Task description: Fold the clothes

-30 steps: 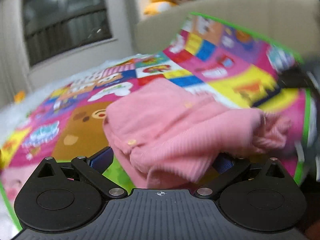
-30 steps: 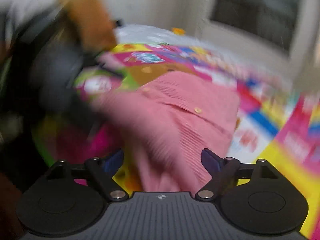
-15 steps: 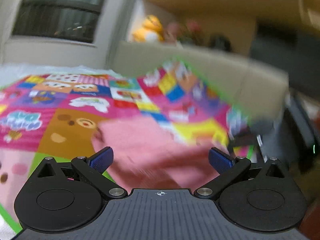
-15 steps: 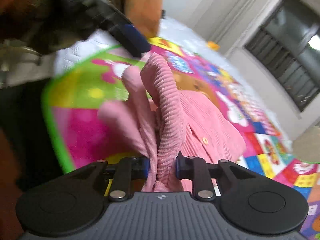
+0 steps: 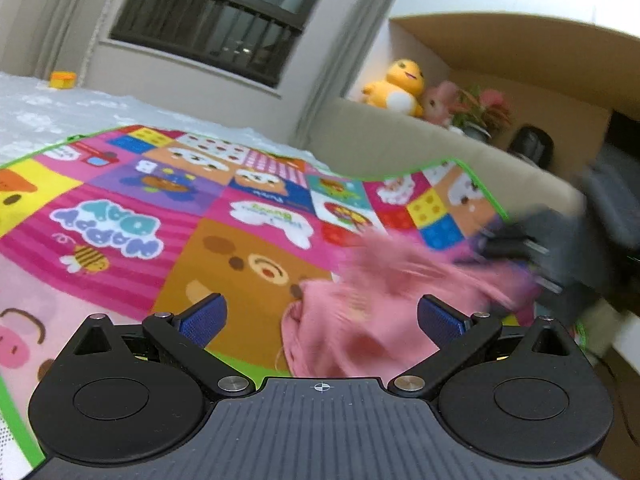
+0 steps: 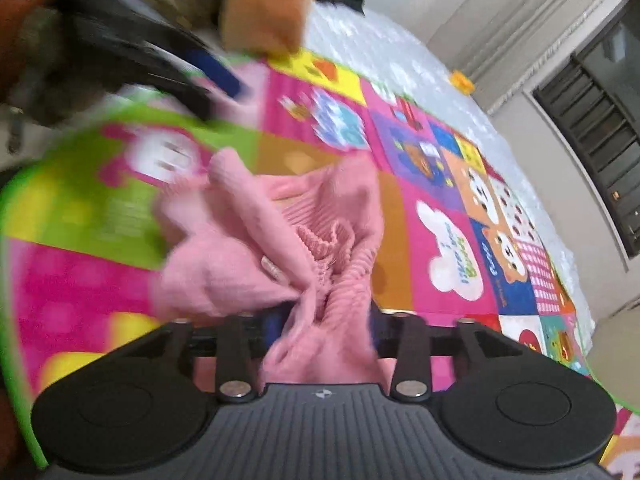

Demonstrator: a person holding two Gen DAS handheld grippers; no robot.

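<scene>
A: Status, left side?
B: Left gripper (image 5: 318,314) spread wide, gripping nothing. One second ago, pink fabric draped over its near edge; now released and drawn back. Patchwork play mat (image 5: 120,220) exposed from 9 to 12 o'clock in the left wrist view. Pink ribbed cardigan (image 5: 372,312) bunched at 3 o'clock of the pads, blurred by motion.

A: Status, right side?
B: Right gripper (image 6: 320,320) clenched on a gathered ridge of the cardigan (image 6: 280,240). One second ago, spread open over the flat, buttoned front; half a second ago, already pinched shut on a raised fold. Now lifted, fabric rising toward 12 o'clock and sagging to 9 o'clock. Left gripper (image 6: 180,68) visible at 10 o'clock, blurred.

A: Meaning for the task?
B: Handover from a two-point hold to a single-point hold. Garment off the flat, crumpled rather than folded. Probable re-lay or reorientation on the mat (image 6: 460,240) before any clean fold; exact stage not determinable.
</scene>
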